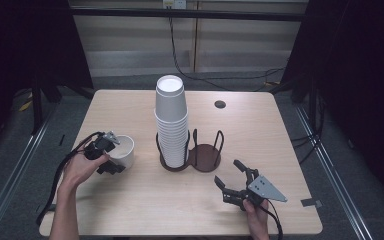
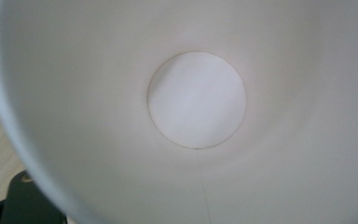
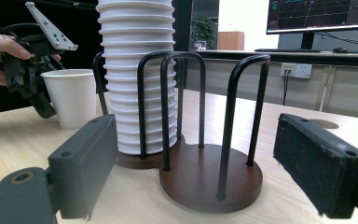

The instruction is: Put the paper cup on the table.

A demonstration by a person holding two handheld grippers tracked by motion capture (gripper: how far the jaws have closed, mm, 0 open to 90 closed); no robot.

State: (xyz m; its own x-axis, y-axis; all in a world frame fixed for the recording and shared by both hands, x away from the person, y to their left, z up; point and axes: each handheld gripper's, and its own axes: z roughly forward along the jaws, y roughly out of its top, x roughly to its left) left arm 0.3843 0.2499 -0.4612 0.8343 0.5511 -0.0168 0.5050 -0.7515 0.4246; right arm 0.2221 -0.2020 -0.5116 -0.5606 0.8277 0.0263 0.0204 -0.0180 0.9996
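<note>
1. White paper cup (image 1: 123, 150) stands upright on the wooden table (image 1: 130, 200), left of the holder and well apart from it; the left gripper (image 1: 106, 155) holds it by the near rim, one jaw inside the mouth and one outside, closed on the wall
2. From the left gripper view, the camera looks straight down into the cup (image 2: 196, 100), showing its round base and pale inner wall
3. Tall stack of white cups (image 1: 171, 120) sits upside down in the left bay of a dark two-bay cup holder (image 1: 190, 152); the right bay, a round wooden base ringed by black wire hoops, holds nothing
4. Farther right and nearer the person, the right gripper (image 1: 232, 180) rests low over the table, jaws spread wide and grasping nothing, pointed toward the holder
5. Seen from the right gripper view, the holder (image 3: 200, 182) lies straight ahead between the two black jaws, with the stack (image 3: 137, 74) behind it and the single cup (image 3: 72, 95) and the left gripper (image 3: 30, 77) beyond to the left
6. Judging from this layout, the step in hand is handling the single cup, which seems headed for the vacant bay
7. That move calls for lifting the cup clear of the table, carrying it rightward over the wire hoops, and lowering it centred inside them without knocking the tall stack; the right gripper could steady the holder
</note>
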